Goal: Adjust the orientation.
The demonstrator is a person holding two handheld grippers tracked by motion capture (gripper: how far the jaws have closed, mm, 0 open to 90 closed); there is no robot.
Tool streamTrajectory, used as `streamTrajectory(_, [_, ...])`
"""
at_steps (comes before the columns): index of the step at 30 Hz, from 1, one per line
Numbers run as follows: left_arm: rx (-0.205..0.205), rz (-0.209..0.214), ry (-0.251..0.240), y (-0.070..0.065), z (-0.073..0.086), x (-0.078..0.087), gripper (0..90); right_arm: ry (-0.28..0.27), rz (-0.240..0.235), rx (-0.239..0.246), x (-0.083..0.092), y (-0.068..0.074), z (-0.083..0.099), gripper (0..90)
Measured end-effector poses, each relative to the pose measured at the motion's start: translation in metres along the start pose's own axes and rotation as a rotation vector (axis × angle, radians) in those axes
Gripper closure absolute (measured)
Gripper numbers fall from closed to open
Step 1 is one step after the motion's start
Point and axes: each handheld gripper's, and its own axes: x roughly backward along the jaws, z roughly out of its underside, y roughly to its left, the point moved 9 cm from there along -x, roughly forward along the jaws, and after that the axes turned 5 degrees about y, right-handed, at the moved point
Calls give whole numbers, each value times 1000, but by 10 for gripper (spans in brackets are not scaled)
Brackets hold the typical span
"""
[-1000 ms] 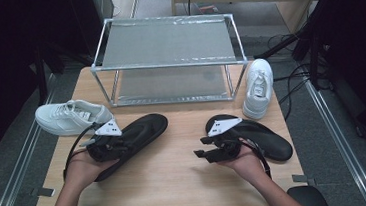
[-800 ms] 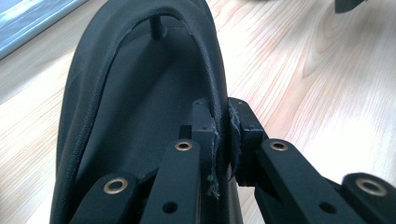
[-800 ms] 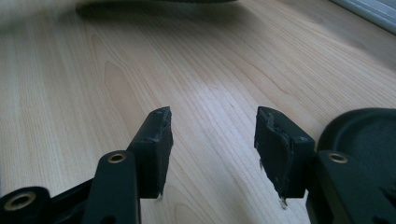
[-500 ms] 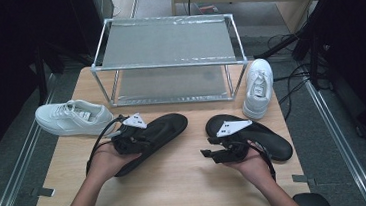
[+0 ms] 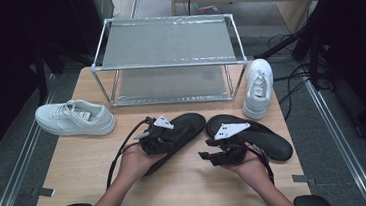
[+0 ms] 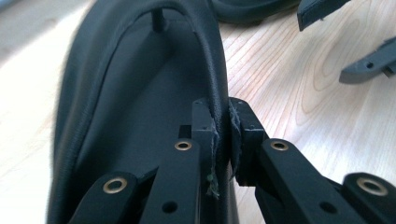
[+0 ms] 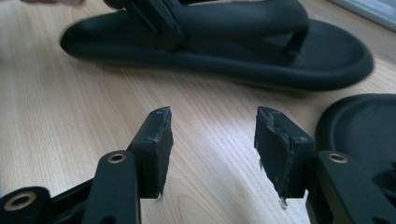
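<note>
Left gripper view: sandal strap (image 6: pixel 219 100) between jaws.

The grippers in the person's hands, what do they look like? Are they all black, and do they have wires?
Mostly black, yes. The left gripper and the right gripper each carry a pale grey three-cornered plate on top, and a black cable loops back from the left one. Up close, each jaw is a flat black bar with brass-coloured rivets and a worn, frayed black pad at its tip. The forearms are bare, with no sleeves.
</note>
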Motion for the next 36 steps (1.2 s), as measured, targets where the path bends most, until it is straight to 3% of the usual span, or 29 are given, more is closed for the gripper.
streamTrajectory(4, [-7, 22, 14, 3, 8, -12, 811, 6, -18, -6, -5, 2, -1, 478])
streamTrajectory(9, [7, 41, 23, 6, 12, -10, 722, 19, -22, -4, -11, 4, -1, 480])
streamTrajectory(10, [14, 42, 28, 8, 14, -7, 616, 15, -26, -4, -13, 5, -2, 483])
streamTrajectory(15, [-9, 40, -11, 11, 15, 8, 517, 12, -37, -12, -16, 10, -6, 488])
streamTrajectory(21, [-6, 24, -39, 24, 23, 33, 500, -5, -31, -18, -16, 11, -17, 500])
streamTrajectory(25, [-26, 6, -75, 32, 24, 44, 560, -16, -28, -30, -16, 8, -23, 510])
streamTrajectory(28, [15, 20, -100, 45, 25, 55, 702, -13, -37, -23, -17, 6, -29, 551])
streamTrajectory(29, [21, 15, -104, 48, 26, 56, 792, -6, -43, -12, -19, 4, -35, 571])
streamTrajectory(32, [41, 6, -84, 61, 30, 54, 849, -8, -43, -8, -21, 0, -41, 607])
streamTrajectory(33, [52, 6, -79, 64, 31, 53, 893, -11, -52, -18, -25, -3, -45, 658])
streamTrajectory(36, [71, -2, -67, 77, 34, 45, 900, -29, -42, -28, -32, -7, -47, 818])
